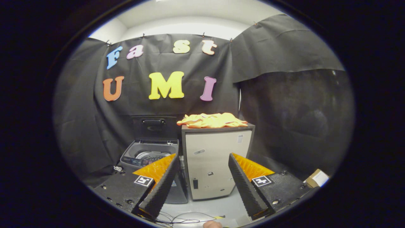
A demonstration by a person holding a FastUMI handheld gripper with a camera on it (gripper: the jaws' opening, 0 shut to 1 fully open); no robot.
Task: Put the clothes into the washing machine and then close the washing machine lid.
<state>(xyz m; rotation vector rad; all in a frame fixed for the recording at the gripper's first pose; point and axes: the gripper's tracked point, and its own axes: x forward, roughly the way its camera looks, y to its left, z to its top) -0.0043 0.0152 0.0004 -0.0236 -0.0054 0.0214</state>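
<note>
Clothes (212, 120): a yellow-orange heap, crumpled and fairly flat, lying on top of the pale cabinet (215, 164), spread across most of the dark top, one edge drooping slightly over the front left corner. Looks like thin fabric, so my read is light, soft, limp, no fixed shape. It will sag and trail once lifted, and folds may separate if only one layer is pinched. Best bite is probably a raised bunch near the middle of the heap, several layers at once, not a loose edge. Can't tell if it's one garment or several.

Washing machine (151, 155) stands just left of the cabinet, touching or nearly so. Lid (153, 126) is up, standing against the back cloth wall, drum open. Its rim sits lower than the cabinet top, so the transfer is a short move left and down.

Gripper (202, 182): fingers spread wide apart, holding nothing, well short of the cabinet, with the clothes beyond and above them.

Loose cables (186, 218) on the floor below the fingers, a cardboard box (316, 178) off to the right. Nothing loaded yet, lid step still pending.
</note>
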